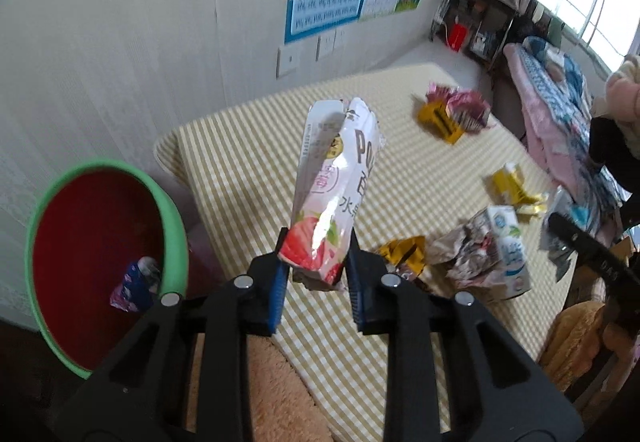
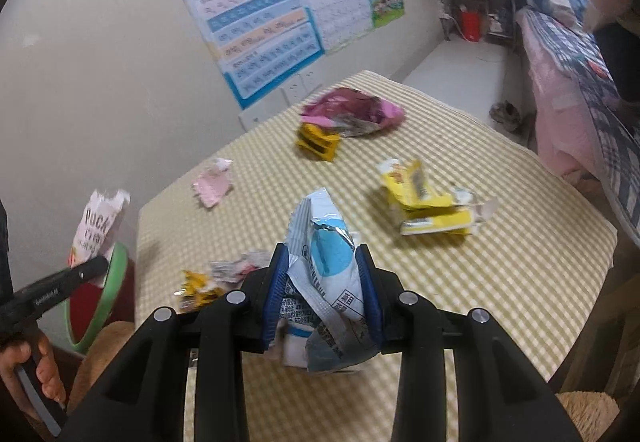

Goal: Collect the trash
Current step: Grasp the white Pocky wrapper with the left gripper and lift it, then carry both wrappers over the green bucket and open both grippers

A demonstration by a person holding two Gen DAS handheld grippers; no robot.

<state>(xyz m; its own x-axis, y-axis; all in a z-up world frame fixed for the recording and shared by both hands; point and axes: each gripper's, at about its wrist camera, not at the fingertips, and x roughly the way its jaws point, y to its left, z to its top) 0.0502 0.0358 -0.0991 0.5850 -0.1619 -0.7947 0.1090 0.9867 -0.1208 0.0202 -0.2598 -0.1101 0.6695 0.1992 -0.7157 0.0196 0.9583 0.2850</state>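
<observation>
My left gripper (image 1: 316, 258) is shut on a pink-and-white strawberry snack box (image 1: 336, 181), held upright above the table's left edge, to the right of the green-rimmed red bin (image 1: 100, 254). The box (image 2: 100, 230) and the bin (image 2: 114, 294) also show at the left of the right wrist view. My right gripper (image 2: 324, 262) is shut on a crumpled blue-and-white wrapper (image 2: 328, 282), held above the near part of the checked table (image 2: 500, 262).
On the table lie a purple bag on a yellow box (image 2: 344, 117), yellow cartons (image 2: 424, 197), a pink scrap (image 2: 214, 183) and small crumpled wrappers (image 2: 224, 274). A wrapper (image 1: 136, 282) lies in the bin. A bed (image 2: 580, 81) stands at the right.
</observation>
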